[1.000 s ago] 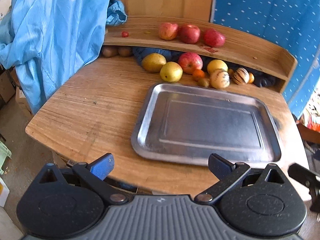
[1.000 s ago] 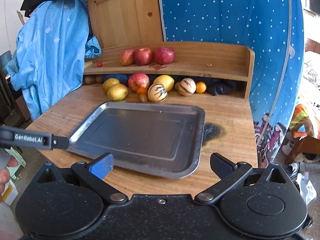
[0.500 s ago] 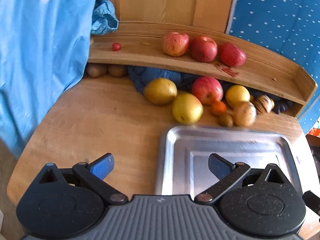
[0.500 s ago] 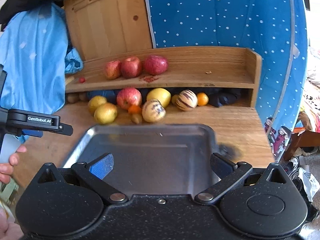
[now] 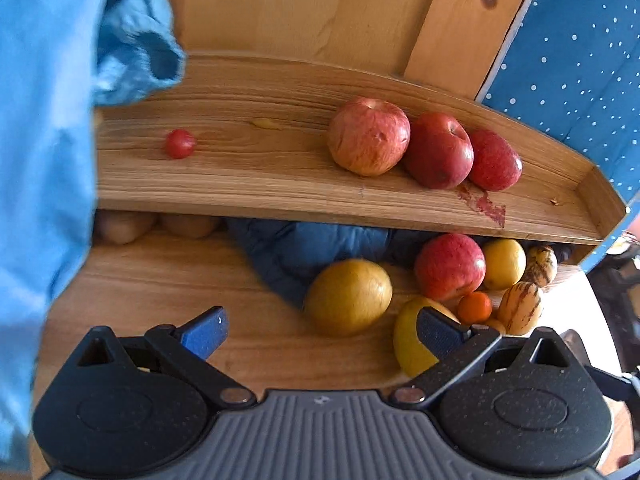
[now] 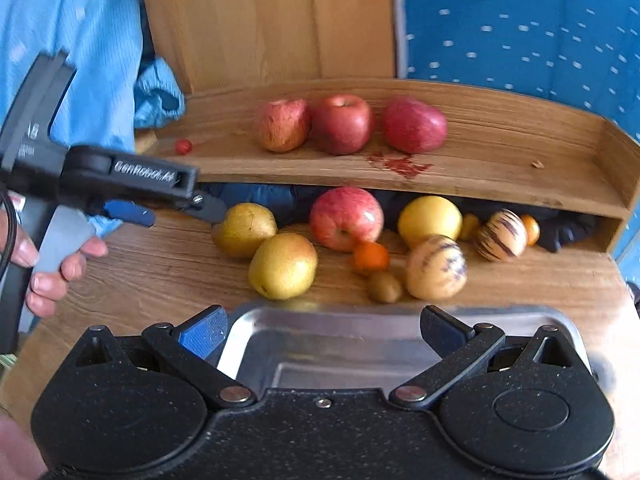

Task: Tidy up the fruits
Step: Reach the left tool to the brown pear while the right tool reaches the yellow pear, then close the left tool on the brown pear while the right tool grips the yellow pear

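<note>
Three red apples (image 5: 436,150) (image 6: 342,124) sit in a row on the wooden shelf (image 5: 256,184), with a small cherry tomato (image 5: 179,143) to their left. Below on the table lie two yellow pears (image 5: 349,297) (image 6: 283,266), a red apple (image 6: 346,218), a yellow fruit (image 6: 430,216), a small orange (image 6: 370,258), striped melons (image 6: 436,267) and a kiwi (image 6: 384,287). My left gripper (image 5: 320,330) is open just in front of the pears, with nothing between its fingers. Open too, my right gripper (image 6: 322,330) hovers over the metal tray (image 6: 352,344).
A light blue garment (image 5: 44,152) hangs at the left, its sleeve reaching the shelf's end. A dark blue cloth (image 5: 304,248) lies under the shelf behind the fruit. Blue dotted fabric (image 6: 520,24) stands at the right. A hand (image 6: 52,276) holds the left gripper.
Both grippers have moved forward toward the shelf and fruit. The tray has dropped out of the left wrist view and fills only the bottom of the right wrist view.
</note>
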The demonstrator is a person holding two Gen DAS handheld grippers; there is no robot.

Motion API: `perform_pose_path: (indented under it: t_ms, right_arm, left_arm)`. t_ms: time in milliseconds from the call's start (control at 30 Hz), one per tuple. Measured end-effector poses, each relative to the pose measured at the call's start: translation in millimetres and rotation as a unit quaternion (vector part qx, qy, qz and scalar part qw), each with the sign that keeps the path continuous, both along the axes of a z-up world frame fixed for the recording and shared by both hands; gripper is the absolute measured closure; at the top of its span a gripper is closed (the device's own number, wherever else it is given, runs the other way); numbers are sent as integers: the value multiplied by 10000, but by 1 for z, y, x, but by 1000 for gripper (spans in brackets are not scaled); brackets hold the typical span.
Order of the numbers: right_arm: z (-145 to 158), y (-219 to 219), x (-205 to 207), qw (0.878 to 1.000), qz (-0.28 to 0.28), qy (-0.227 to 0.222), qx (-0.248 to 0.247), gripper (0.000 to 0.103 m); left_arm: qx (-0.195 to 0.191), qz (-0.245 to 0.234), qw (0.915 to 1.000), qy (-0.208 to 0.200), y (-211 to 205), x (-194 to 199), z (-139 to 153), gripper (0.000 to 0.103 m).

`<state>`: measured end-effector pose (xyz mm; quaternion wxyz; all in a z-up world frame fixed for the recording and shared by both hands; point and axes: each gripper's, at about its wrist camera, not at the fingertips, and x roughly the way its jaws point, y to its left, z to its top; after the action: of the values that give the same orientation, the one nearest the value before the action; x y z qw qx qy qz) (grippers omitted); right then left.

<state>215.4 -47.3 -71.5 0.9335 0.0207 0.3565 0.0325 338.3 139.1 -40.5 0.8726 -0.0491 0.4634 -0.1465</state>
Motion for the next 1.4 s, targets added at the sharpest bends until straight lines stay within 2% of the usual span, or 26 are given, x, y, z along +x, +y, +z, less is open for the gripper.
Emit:
perform_pose_path:
  t_ms: [133,233,533,700,867,1000,1100,1267,1400]
  right_arm:
    - [-16,21,26,9994,-48,68,-343,1]
    - [-24,30,44,9994,-88,178,-284,1]
    - [-41,43,83,9985,-246,405,-274,16]
    - [-46,47,95,9977,-338,496,-328,21]
    - [-50,49,102,9968,-410,590,-340,30]
    - [-53,50,106,9964,-456,653,-282,36]
    - [-52,52,106,9967,-414,662,-239,44]
    - [-49,49,108,9966,-428,667,-239,45]
    - [-43,51,102,9978,-415,484,-204,45]
  left_arm:
    - [-362,-179,9982,450,-1,26,-15,1]
    - [-493,-272,9952,796,-2,39,-28,2]
    - [-641,-430,9892,1243,-1,59,-47,13]
    - [-756,-521,9879,1248,-2,62,-49,14]
    - [-758,-506,9885,1208,-5,63,-49,21]
    - [-744,-440,9896,1147,-4,64,-48,30]
    - [-790,-488,9889,1157,-2,64,-48,34]
    - [-902,-437,9879,1188,3,63,-48,37]
    - [-898,-350,9878,1225,7,56,-47,37]
